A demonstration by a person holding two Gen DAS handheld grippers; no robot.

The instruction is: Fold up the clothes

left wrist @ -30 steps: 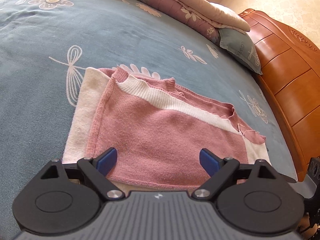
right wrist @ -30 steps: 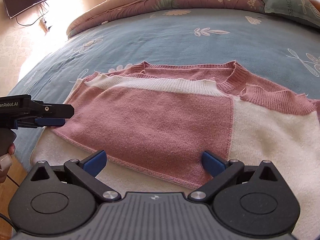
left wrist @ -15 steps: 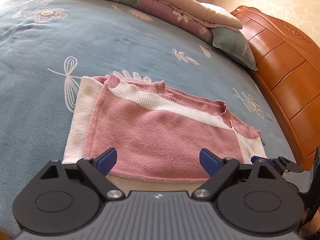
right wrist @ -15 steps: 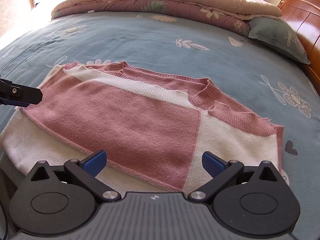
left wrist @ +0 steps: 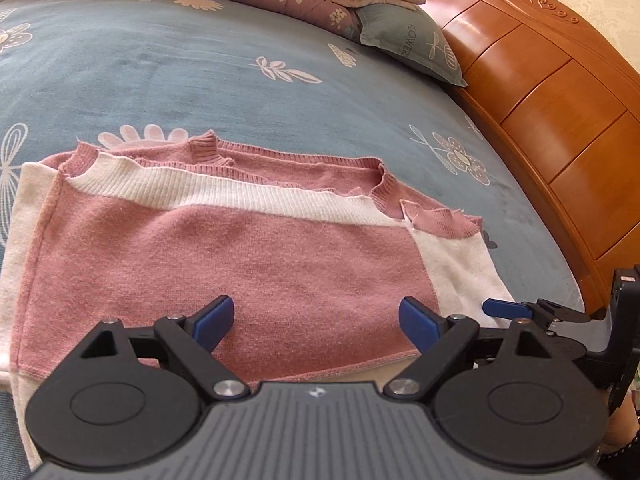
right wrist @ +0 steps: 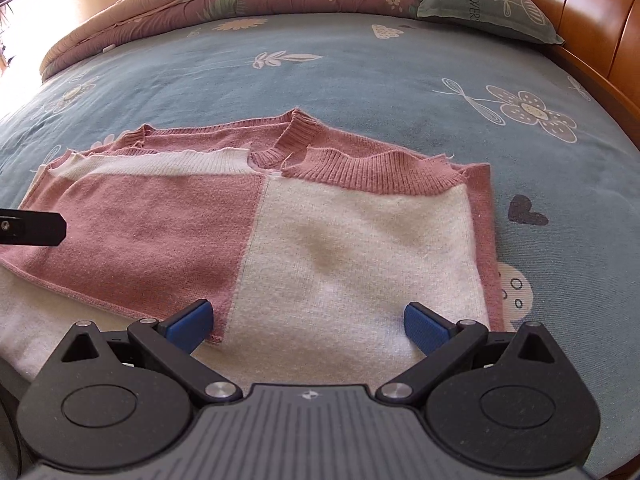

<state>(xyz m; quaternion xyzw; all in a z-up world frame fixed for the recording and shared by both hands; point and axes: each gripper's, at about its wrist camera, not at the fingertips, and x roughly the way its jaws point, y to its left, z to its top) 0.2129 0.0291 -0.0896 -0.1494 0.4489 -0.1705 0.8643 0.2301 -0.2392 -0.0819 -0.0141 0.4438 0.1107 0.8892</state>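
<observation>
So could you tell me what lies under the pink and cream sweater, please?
The sweater lies flat on the blue floral bedsheet, which shows all around it. Its own cream layer peeks out beneath the pink panel. Anything else underneath is covered.

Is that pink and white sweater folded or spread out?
Partly folded: the sweater lies flat on the bed, its pink layer doubled over the white.
</observation>
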